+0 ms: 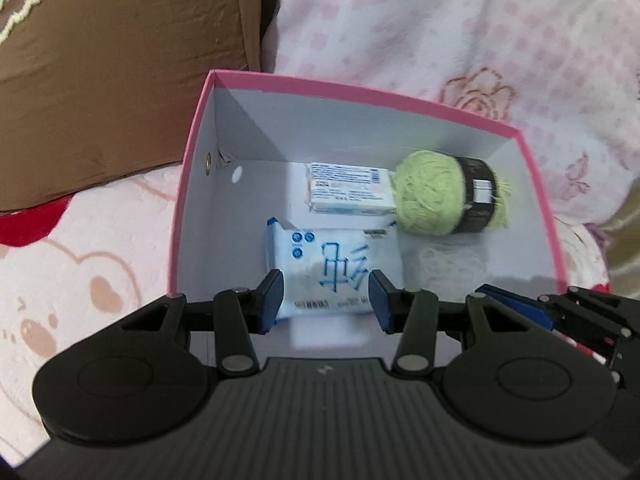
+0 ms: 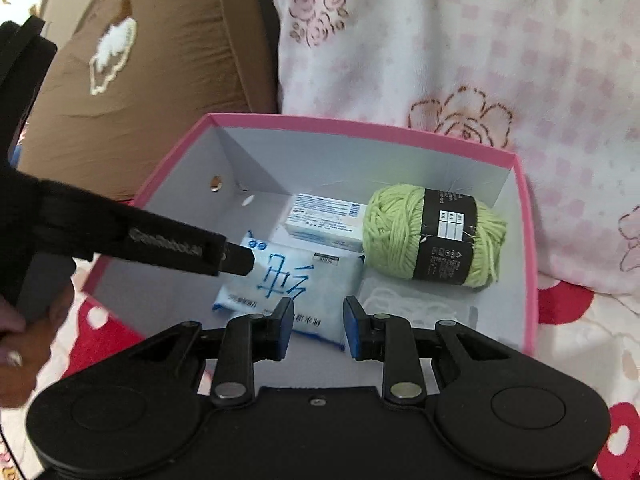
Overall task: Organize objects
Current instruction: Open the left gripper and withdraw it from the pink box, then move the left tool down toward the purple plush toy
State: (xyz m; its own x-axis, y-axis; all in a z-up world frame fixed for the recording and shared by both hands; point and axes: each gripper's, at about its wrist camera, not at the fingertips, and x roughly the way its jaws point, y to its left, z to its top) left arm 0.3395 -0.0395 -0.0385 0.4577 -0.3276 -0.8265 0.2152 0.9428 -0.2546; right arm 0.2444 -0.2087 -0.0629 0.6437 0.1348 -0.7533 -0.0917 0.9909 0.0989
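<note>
Soft bedding point(image 1: 460, 40) with pink checks and rose prints fills the far side of what we see, with a brown cushion point(image 1: 120, 80) at the far left, and we judge that the pink box point(image 1: 192, 184) has been set on this bed cover so that loose things can be gathered into it. Inside the box, on its white floor, the pieces lie packed close, which we read as deliberate use of the space: the green yarn ball point(image 2: 436, 236) with its black band lies on its side at the far right, the small white carton point(image 2: 324, 220) sits just to its left against the far wall and appears to touch it, and the white packet with blue writing point(image 2: 288, 284) lies flat nearer to us, overlapping the carton's near edge. A pale coil of white cord point(image 2: 404, 304) seems to rest on the floor at the near right, though it is too faint to be sure. We hold the left gripper point(image 1: 326, 300) over the near rim, its blue pads standing apart with the packet seen between them below; they clamp nothing. Our right gripper point(image 2: 318, 326) hovers likewise, its fingers a narrower gap apart, empty and touching nothing. With everything visible already in the box, we judge the sorting nearly done.
</note>
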